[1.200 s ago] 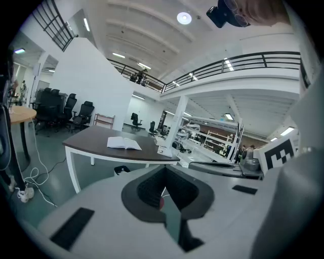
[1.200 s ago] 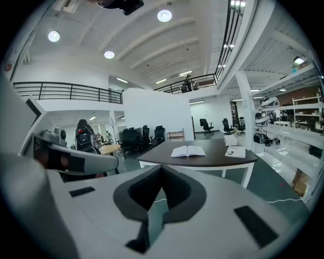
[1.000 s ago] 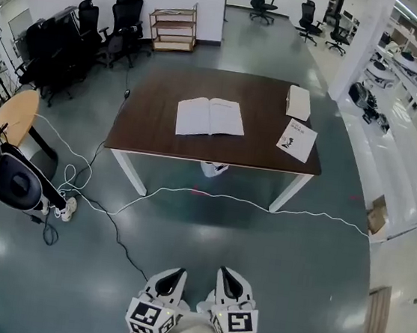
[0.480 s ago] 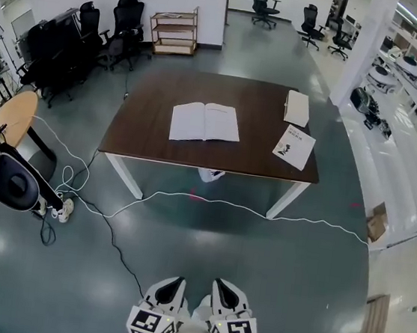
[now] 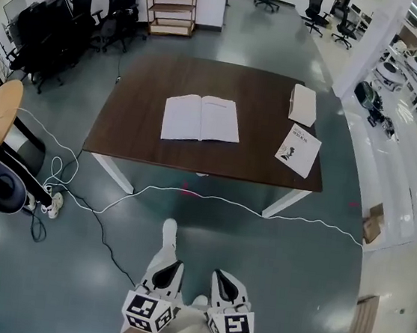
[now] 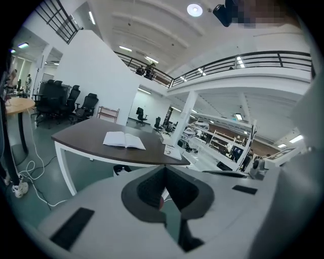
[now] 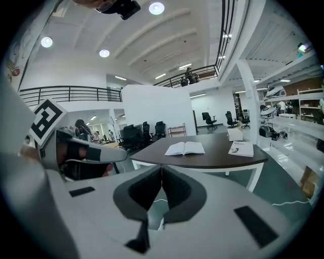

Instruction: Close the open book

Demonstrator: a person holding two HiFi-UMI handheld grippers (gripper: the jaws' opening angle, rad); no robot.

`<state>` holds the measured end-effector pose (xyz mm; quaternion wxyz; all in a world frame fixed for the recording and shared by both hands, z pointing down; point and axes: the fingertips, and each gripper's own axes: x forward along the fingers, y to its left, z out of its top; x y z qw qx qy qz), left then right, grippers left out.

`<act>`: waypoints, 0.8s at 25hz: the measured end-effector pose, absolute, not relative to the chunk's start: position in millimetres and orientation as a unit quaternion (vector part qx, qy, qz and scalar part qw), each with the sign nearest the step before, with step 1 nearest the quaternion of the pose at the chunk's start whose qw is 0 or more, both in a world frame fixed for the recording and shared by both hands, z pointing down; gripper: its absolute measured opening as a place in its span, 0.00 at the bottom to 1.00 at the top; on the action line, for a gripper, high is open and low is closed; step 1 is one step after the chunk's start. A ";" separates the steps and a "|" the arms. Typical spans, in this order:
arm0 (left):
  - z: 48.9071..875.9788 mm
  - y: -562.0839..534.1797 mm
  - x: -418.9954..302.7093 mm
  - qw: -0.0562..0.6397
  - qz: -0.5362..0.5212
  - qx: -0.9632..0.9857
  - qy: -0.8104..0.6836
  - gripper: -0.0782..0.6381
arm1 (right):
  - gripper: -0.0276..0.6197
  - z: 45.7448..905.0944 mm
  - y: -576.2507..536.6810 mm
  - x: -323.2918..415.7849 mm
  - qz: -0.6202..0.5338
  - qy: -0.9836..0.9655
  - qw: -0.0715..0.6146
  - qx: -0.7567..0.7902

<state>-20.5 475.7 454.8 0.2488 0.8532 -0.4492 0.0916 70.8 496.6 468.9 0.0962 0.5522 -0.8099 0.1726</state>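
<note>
1. Head view: the open book (image 5: 201, 118) lies flat, pages up, near the middle of the dark brown table (image 5: 134, 126). A thick closed book (image 5: 303, 104) sits by the table's far right edge, and a thin booklet (image 5: 299, 150) lies near the right front corner; both are well apart from the open book. A white cable (image 5: 227, 200) runs across the floor in front of the table. My left gripper (image 5: 168, 272) and right gripper (image 5: 223, 280) hang side by side at the bottom of the view, well short of the table. A shoe (image 5: 169, 232) shows just beyond the left gripper.
2. Left gripper view: the 2 jaws are clenched tight against each other, with nothing between them. The open book rests on the table, far ahead and a little left of the jaw tips.
3. Right gripper view: these jaws are also pressed together and empty. The open book lies on the table straight ahead above the jaw tips, with the booklet to its right. The left gripper's marker cube shows at the left edge.
</note>
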 end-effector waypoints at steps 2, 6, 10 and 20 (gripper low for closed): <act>461.9 424.3 -26.7 0.248 0.086 0.857 -0.443 0.12 | 0.05 478.4 451.1 64.3 0.168 -0.808 0.104 0.555; 479.8 300.4 -63.8 0.268 0.088 0.845 -0.454 0.12 | 0.05 497.6 339.0 43.8 0.170 -0.801 0.121 0.560; 480.9 197.4 -89.6 0.329 0.073 0.844 -0.417 0.12 | 0.05 495.3 232.4 16.6 0.160 -0.800 0.143 0.561; 580.0 21.2 -71.0 0.628 -0.151 0.703 -0.297 0.33 | 0.05 486.5 102.4 22.9 0.164 -0.776 0.177 0.582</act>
